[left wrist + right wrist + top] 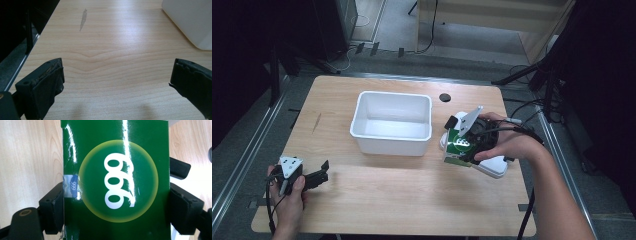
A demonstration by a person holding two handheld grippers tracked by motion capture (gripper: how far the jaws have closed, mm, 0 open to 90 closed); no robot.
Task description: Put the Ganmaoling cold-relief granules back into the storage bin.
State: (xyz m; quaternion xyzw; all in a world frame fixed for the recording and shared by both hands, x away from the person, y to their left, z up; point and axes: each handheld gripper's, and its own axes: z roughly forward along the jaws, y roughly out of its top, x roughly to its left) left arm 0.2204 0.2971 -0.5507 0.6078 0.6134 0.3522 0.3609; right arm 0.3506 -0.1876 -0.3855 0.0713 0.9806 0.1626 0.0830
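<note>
Right of the tub [392, 122], the right gripper [464, 145] clamps a green box [458, 148] between both jaws, above the table [412, 200]. Left gripper [314, 177] rests near the front-left corner, jaws spread, holding nothing.

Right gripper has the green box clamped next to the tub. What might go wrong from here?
The green box is glossy and the right gripper holds it by its side edges, so it may slip or twist. The white tub wall is close, so the box might clip its rim. The white object underneath may get knocked.
</note>
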